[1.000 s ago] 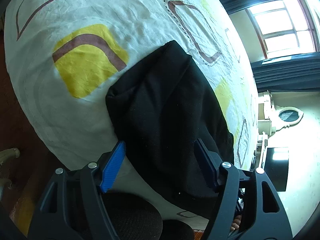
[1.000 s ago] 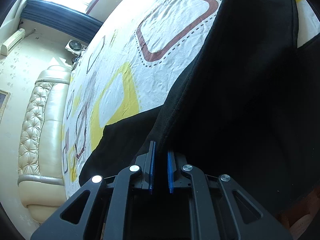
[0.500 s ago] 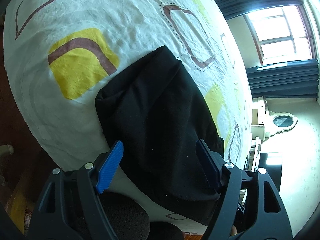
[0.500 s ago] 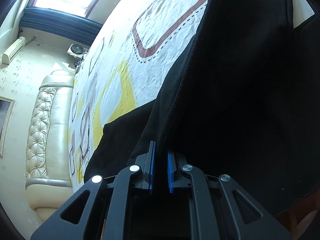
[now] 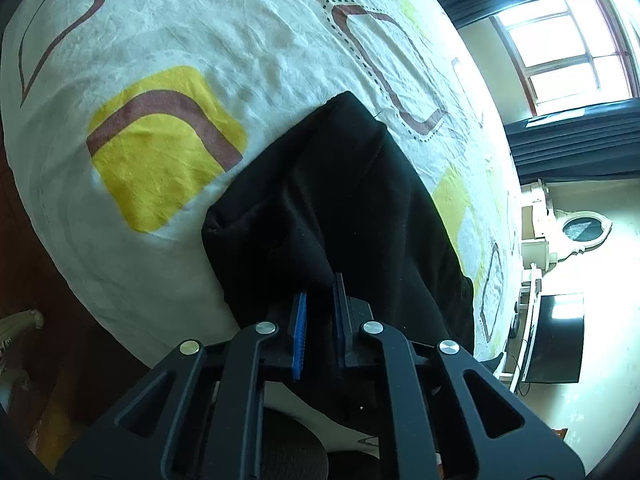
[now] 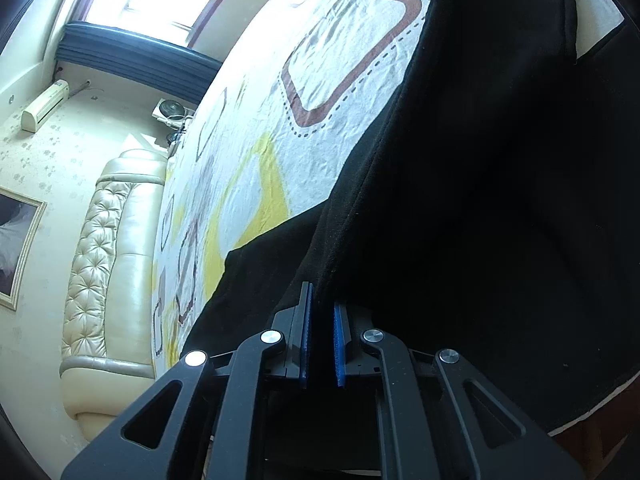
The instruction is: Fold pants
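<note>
Gripping the soft, limp black pants (image 5: pixel 360 208) at their 6 o'clock edge, left gripper (image 5: pixel 318 308) and right gripper (image 6: pixel 321 312) are both clenched on cloth; pinch hems, since the fabric looks likely to sag

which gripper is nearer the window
Cannot tell: no view shows both. Left gripper is shut on the pants, with the window far across the bed. Right gripper also grips the pants, window likewise far.
</note>
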{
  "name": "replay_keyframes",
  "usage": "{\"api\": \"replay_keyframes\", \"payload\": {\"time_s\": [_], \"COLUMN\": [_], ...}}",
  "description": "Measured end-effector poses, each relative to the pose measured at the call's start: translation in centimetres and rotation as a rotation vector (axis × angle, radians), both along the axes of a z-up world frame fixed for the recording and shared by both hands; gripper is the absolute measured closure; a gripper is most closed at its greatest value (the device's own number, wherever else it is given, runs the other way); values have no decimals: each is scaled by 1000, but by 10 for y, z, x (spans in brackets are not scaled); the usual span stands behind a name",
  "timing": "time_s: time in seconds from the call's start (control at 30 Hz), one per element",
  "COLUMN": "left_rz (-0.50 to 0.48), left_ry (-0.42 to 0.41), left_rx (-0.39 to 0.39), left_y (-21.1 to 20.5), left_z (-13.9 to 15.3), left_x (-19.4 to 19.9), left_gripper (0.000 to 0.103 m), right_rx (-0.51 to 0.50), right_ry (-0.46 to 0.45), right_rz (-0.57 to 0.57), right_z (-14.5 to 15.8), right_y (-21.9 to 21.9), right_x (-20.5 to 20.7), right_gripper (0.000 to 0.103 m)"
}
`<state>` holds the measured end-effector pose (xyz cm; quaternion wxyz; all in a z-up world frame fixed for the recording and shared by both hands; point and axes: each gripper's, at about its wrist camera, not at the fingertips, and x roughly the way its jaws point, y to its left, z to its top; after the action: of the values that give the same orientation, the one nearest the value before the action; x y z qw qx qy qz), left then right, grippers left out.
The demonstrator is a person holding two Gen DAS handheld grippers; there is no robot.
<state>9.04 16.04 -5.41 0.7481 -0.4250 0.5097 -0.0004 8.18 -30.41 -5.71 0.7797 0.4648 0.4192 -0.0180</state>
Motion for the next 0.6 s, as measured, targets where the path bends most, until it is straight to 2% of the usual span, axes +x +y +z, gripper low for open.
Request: {"api": "replay_keyframes", "payload": {"time_s": [0.17,0.27,0.43,0.5,0.6], "left_rz": [14,30,40,41,12], "left_ry": [-73,-72,-9,-1,-10], "left_rx": [12,1,-26,-41,-22], "left_y": [12,23,35,37,35], "left_z": [16,14,-9,-16,-16], "left_x": [-5,-9,-20,-22,-21], "left_gripper": [94,94,94,94,94], "right_rx": [26,49,73,79,118], "right_ry": [-72,-90,-51,-20,16], "right_rz": [-16,-21,-38,-50,-72], "right_z": [17,16,-7,-22,-40], "right_y": [6,14,20,17,11], "right_x": [-25,-46,-77,-85,-90], "right_gripper": [94,94,94,94,94]}}
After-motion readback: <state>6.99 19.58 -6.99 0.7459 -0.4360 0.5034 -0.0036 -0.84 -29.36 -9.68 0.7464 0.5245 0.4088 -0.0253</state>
